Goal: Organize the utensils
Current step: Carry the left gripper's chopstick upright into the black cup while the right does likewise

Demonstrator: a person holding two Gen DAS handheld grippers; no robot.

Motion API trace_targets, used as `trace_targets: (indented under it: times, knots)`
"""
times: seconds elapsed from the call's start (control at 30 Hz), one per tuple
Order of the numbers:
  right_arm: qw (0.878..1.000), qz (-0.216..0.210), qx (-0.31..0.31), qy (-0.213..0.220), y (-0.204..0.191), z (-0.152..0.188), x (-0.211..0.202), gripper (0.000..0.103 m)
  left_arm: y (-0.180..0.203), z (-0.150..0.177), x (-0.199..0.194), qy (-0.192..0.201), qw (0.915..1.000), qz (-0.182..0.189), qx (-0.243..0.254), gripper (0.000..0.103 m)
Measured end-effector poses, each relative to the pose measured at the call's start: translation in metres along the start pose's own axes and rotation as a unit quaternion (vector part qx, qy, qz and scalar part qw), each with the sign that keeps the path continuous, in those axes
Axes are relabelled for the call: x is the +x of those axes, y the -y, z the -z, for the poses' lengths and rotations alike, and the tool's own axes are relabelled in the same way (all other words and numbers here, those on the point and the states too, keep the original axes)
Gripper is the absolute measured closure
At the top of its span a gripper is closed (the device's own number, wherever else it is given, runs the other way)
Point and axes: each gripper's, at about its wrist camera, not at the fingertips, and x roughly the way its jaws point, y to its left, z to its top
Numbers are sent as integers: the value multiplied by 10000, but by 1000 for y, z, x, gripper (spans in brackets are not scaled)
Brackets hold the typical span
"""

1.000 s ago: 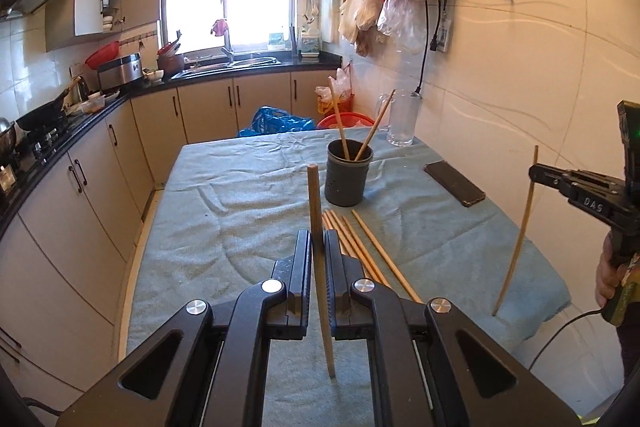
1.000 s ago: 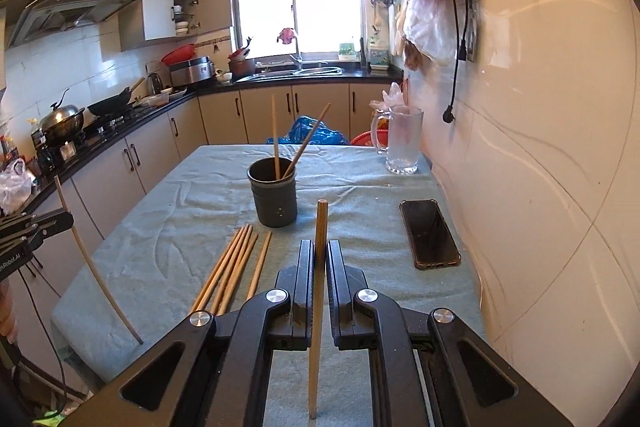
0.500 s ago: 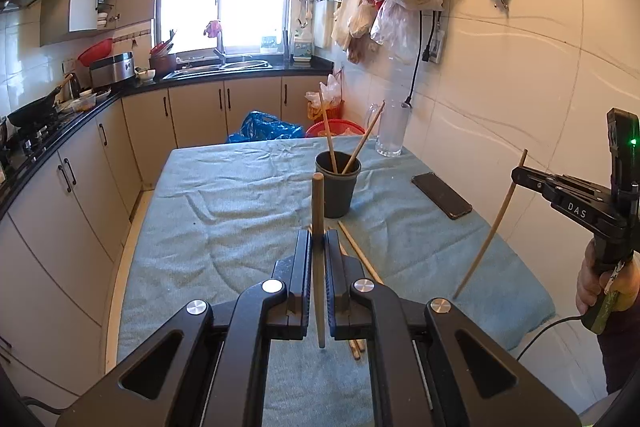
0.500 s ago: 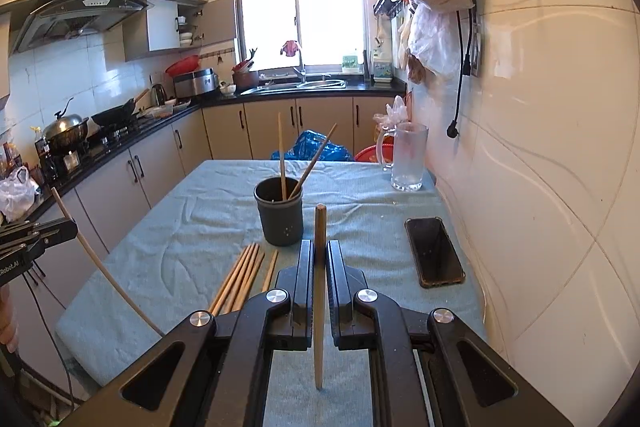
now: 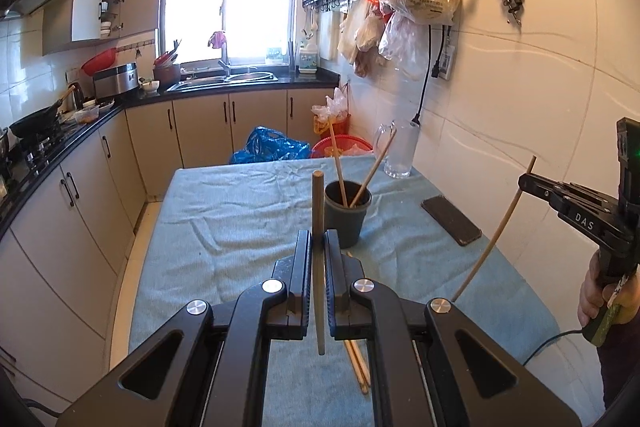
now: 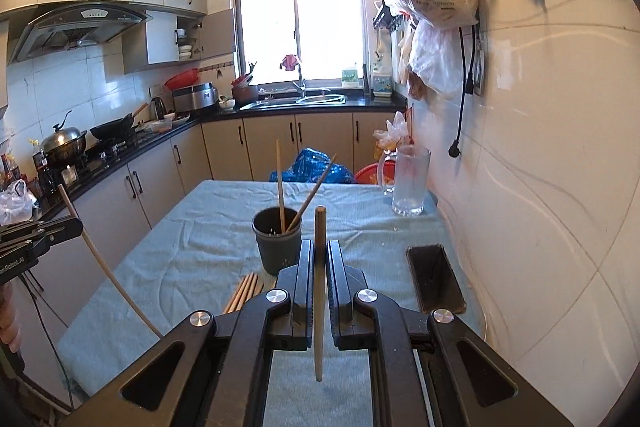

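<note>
My left gripper (image 5: 317, 239) is shut on a wooden chopstick (image 5: 318, 203) held upright, above the table and short of the dark grey cup (image 5: 346, 213). The cup holds two chopsticks (image 5: 340, 167). My right gripper (image 6: 319, 249) is shut on another upright chopstick (image 6: 319, 227), also short of the cup (image 6: 276, 247). Each gripper shows in the other's view, the right one (image 5: 524, 183) and the left one (image 6: 76, 223), with its chopstick hanging down. Several loose chopsticks (image 6: 244, 291) lie on the cloth in front of the cup, partly hidden by my fingers.
The table has a blue-green cloth (image 5: 224, 227). A black phone (image 6: 434, 277) lies at the right. A glass jug (image 6: 410, 183) stands at the far right corner. The white wall (image 6: 540, 187) runs along the right edge. Cabinets (image 5: 60, 227) line the left.
Both grippers have risen and drawn back from the table with their chopsticks. The loose chopsticks sit lower and are more hidden behind the fingers. The right gripper's chopstick has tilted.
</note>
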Motion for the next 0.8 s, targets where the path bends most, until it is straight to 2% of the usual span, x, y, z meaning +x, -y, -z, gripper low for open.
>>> trace_targets:
  times: [0.33,0.63,0.8]
  knots:
    - [9998,-125,43,157,-2,-43,21,96,-3,-67,41,21,9998,95,-176,97]
    - [9969,-495,473,387,2,-112,61,96,9,-142,90,224,9993,75,-286,97]
    - [9960,-482,601,459,-1,-137,90,96,16,-172,124,259,9990,68,-369,97]
